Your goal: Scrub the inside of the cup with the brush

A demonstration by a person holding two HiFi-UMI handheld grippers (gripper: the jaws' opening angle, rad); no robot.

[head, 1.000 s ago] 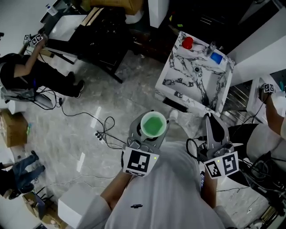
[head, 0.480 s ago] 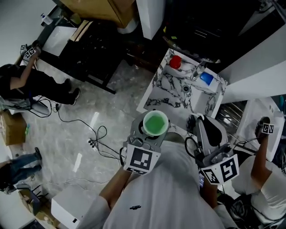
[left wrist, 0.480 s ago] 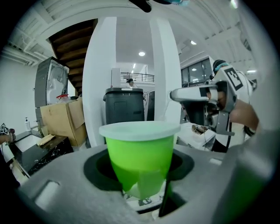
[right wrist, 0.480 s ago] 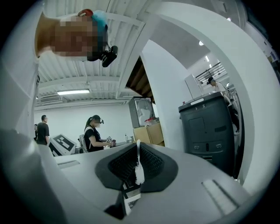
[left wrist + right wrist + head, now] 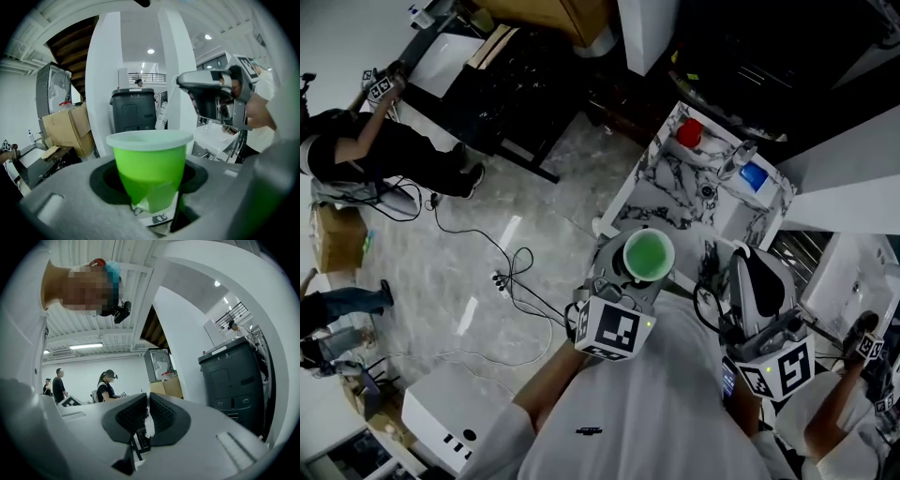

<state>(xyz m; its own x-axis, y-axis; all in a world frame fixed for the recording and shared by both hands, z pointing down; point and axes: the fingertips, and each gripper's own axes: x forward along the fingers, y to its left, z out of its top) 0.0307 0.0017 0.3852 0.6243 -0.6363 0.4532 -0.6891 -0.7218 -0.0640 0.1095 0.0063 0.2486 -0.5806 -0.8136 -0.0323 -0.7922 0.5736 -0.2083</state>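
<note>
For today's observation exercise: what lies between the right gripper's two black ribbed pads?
A thin white bristled brush, pinched between those pads; the right gripper view shows it.

Open lab hall: floor cables, cardboard boxes, workbenches.

Ceiling lamps give even, fairly dim light; both gripper views bulge fisheye-round, corners black.

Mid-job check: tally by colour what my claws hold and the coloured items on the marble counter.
green cup: 1, in left claw
white brush: 1, in right claw
red item: 1, on counter
blue item: 1, on counter
Total: 4
</note>
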